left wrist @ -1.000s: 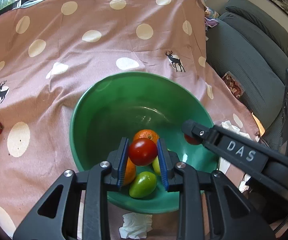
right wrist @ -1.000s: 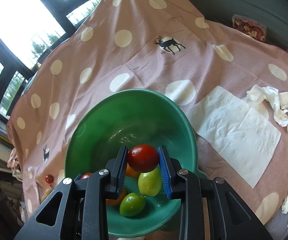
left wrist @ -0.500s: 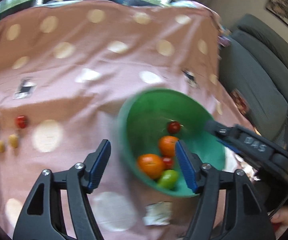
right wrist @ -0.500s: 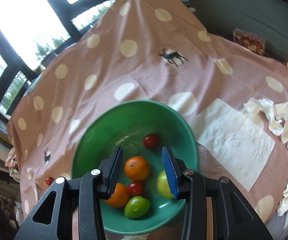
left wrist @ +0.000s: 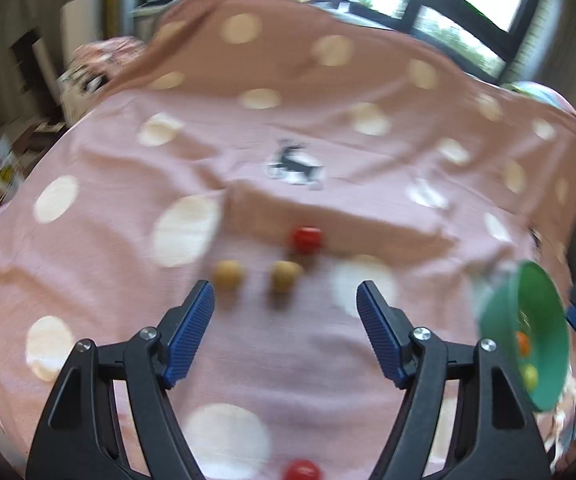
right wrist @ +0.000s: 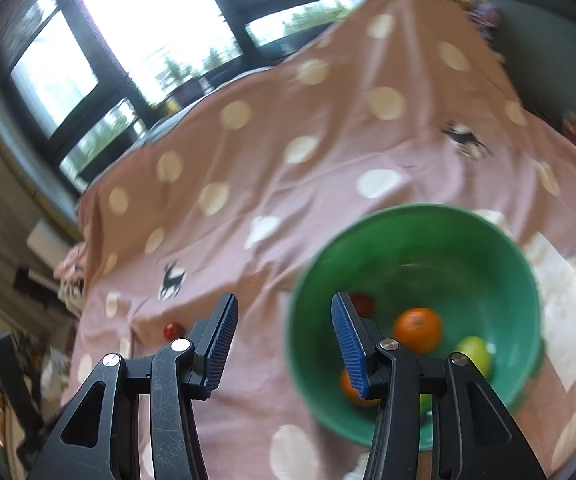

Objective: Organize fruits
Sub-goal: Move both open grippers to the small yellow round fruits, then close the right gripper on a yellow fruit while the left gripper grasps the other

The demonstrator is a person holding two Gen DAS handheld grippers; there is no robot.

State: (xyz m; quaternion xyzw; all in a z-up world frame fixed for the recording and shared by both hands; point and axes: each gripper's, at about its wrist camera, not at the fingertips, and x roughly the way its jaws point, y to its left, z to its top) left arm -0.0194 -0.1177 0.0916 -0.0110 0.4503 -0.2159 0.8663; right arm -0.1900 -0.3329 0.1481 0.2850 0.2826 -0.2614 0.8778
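In the left wrist view, the left gripper is seen with its jaws spread wide and nothing between them; a second ago a red tomato was clamped there over the bowl, and the jaws have just been opening. The view has swung away from the bowl: the green bowl is now pushed to the 3 o'clock edge, and loose fruit on the spotted cloth is framed ahead. Two tan fruits lie side by side just beyond the fingertips at 12 o'clock, a red tomato sits just past them, and another red fruit is cut off at 6 o'clock. Heavy motion blur is noted.

In the right wrist view, the right gripper is partly open and empty, its jaws likewise just opened after a red tomato was held a second ago. The bowl is now at 4 o'clock, holding an orange, a yellow-green fruit, a red tomato and a second orange partly hidden by the finger. A red tomato on the cloth lies at 8 o'clock.

Judgement: both tomatoes have been delivered; the left gripper appears lined up for the remaining fruit.
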